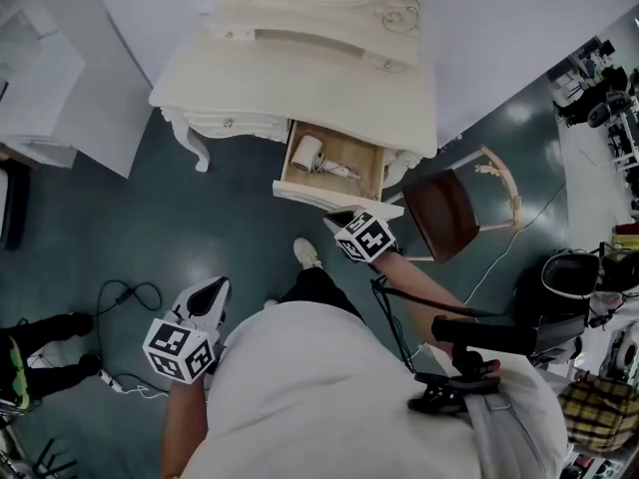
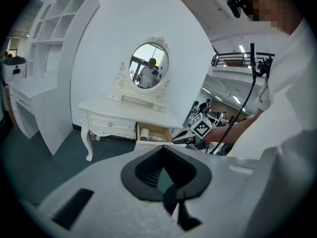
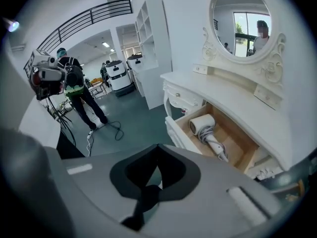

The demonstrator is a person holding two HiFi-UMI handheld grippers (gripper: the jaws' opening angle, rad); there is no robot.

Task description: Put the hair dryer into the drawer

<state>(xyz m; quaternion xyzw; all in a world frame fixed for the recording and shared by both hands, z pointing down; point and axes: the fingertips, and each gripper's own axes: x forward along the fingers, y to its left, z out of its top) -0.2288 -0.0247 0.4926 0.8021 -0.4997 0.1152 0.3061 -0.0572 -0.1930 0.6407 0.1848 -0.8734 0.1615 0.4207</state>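
The white hair dryer [image 1: 318, 156] lies inside the open wooden drawer [image 1: 300, 196] of the white dressing table [image 1: 300, 78], with its cord bundled beside it. In the right gripper view the hair dryer [image 3: 205, 128] rests in the drawer [image 3: 247, 148] ahead and to the right. My right gripper [image 1: 341, 219] hovers just in front of the drawer's front panel, shut and empty; its jaws [image 3: 157, 147] hold nothing. My left gripper [image 1: 216, 289] hangs low by the person's left side, away from the table, its jaws together with nothing in them [image 2: 163, 148]. From there the right gripper [image 2: 184, 139] shows near the drawer.
A brown-seated chair [image 1: 444, 213] stands right of the drawer. A cable [image 1: 125, 292] loops on the dark floor at the left, near a standing person [image 1: 40, 352]. An oval mirror [image 3: 242, 24] tops the table. White shelving [image 3: 148, 48] lines the wall.
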